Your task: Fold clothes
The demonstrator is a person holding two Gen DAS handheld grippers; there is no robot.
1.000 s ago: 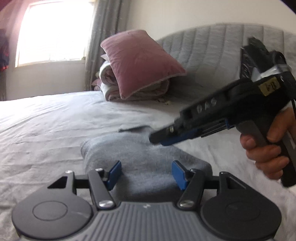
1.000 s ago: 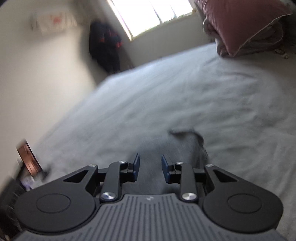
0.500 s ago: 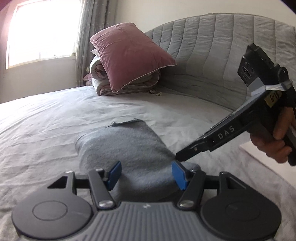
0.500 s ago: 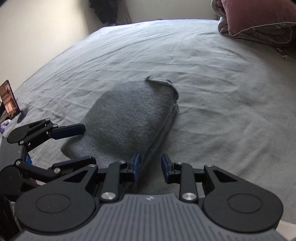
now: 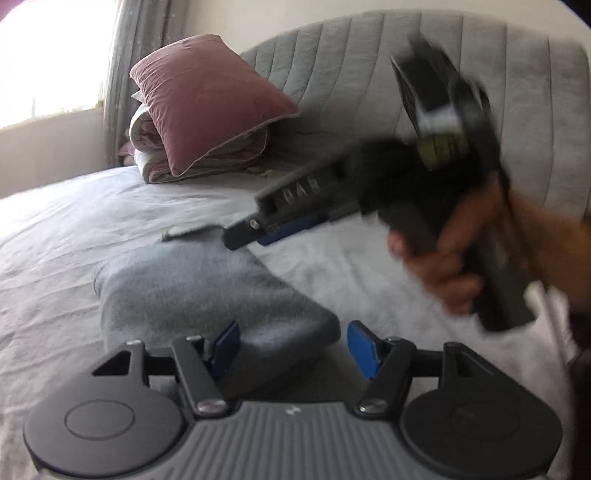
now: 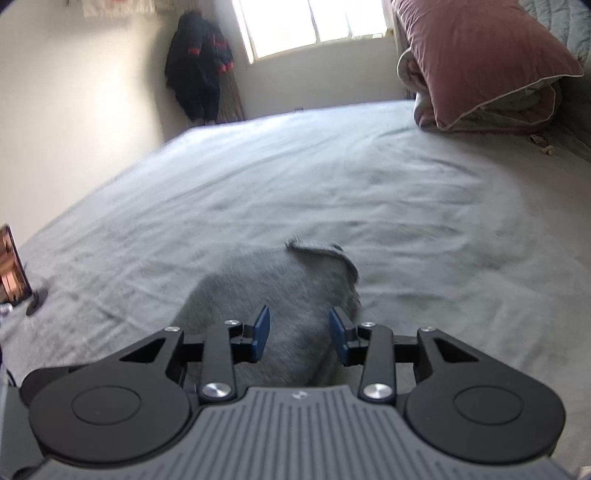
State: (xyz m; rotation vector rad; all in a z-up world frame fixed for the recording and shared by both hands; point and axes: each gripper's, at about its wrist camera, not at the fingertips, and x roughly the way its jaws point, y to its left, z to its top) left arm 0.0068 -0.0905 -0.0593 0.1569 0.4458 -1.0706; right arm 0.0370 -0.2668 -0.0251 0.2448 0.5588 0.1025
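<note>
A folded grey garment (image 5: 207, 295) lies on the pale bed sheet (image 5: 66, 236), a small corner flap sticking up at its far end. My left gripper (image 5: 293, 349) hovers at its near end with jaws opening and nothing pressed between the blue pads. In the left wrist view my right gripper (image 5: 243, 236) is lifted above the garment's far right side, held by a hand (image 5: 454, 266). From the right wrist view the garment (image 6: 288, 295) lies just beyond the right gripper (image 6: 299, 334), whose jaws are opening over the cloth without gripping it.
A mauve pillow (image 5: 207, 99) rests on rolled bedding against the grey padded headboard (image 5: 369, 74). A window (image 6: 314, 22) is at the far side, dark clothes (image 6: 199, 66) hang in the corner, and a small brown stand (image 6: 13, 269) sits at the bed's left edge.
The right gripper rose from beside the garment's near edge and tilted up, its jaws widening. The left gripper's jaws spread slightly. The garment stayed put.
</note>
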